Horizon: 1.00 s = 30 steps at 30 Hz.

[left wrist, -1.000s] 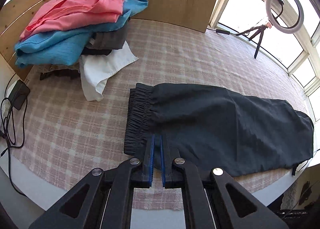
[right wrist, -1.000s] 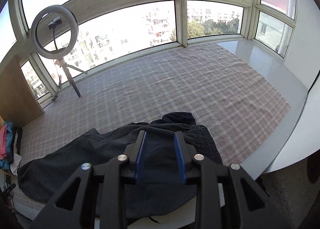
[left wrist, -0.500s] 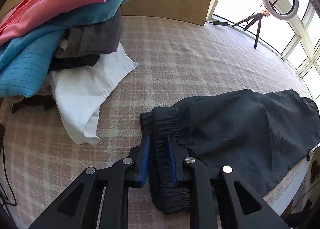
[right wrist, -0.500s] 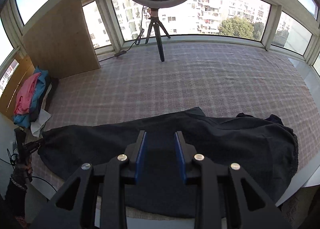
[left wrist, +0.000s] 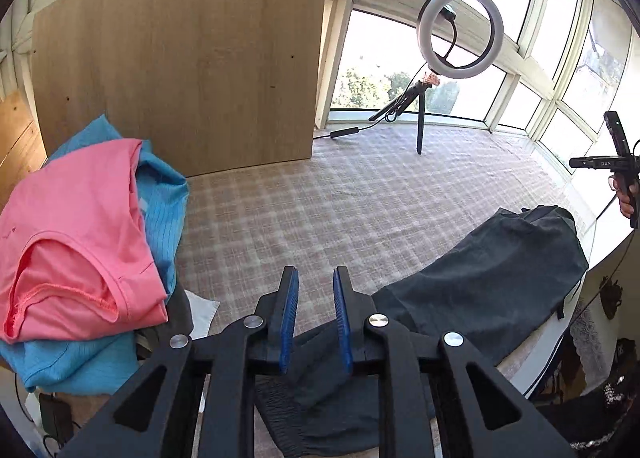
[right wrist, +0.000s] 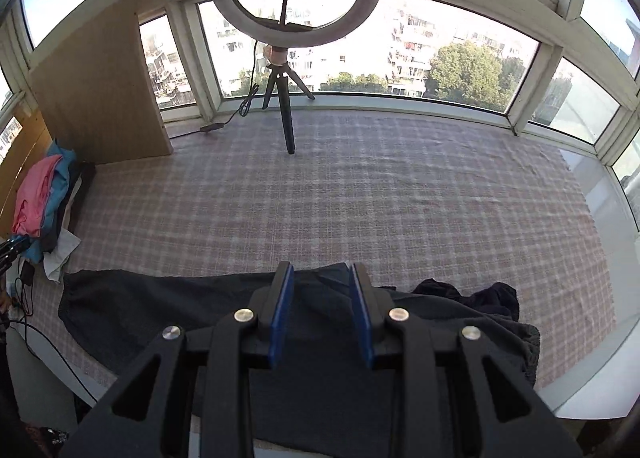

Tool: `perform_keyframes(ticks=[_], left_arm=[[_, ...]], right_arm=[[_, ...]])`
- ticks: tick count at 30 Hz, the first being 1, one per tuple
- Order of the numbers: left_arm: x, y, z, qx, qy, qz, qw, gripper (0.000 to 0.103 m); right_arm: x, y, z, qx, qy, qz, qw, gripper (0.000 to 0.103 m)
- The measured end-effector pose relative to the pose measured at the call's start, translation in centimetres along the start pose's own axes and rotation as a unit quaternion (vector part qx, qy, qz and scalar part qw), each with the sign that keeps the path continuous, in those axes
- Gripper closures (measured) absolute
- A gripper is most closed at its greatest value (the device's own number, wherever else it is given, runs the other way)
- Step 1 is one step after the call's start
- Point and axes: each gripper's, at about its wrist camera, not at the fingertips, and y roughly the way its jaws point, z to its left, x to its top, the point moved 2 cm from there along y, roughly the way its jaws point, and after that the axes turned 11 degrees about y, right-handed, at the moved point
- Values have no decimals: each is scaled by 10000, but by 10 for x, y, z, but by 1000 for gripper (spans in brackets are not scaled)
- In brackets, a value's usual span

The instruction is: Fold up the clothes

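My left tool (left wrist: 314, 290) hides part of the dark trousers (left wrist: 492, 282), its jaws apart and empty. My right tool (right wrist: 322, 290) is opening, nothing gripped. I count one clothes pile (left wrist: 80, 242).

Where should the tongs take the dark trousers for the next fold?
Probably at the gathered elastic waistband of the dark trousers, coming from above at the near table edge. The waistband is a thick bunched ridge lying right under the left tongs, so it is easier to pinch than the flat leg.
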Motion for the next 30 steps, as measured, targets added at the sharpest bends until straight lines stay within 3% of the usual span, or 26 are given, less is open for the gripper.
perform_keyframes(ticks=[3,8,12,17,20,24,30], left_arm=[[26,25,-39,-241,300,121,9992,85],[60,91,-129,-1136,601,542,9902,84],[109,163,-214,-1854,997,740,9748,65],[157,270,-303,-2618,1408,1105,9484,62],[166,327,-335,-2810,1543,1565,9342,62],[166,367,-357,-3000,1624,1998,9185,62],[169,396,-368,-3084,1766,2255,9071,58]], right_arm=[[11,38,-10,-128,-536,547,9970,66],[4,108,-40,-369,-1103,1324,9843,66],[-3,127,-85,-220,-1274,1577,9790,66],[-9,127,-158,97,-963,1681,9810,66],[-14,124,-199,313,-735,1703,9821,61],[-24,129,-233,430,-691,1793,9804,59],[-16,136,-240,1032,-903,1814,9738,58]])
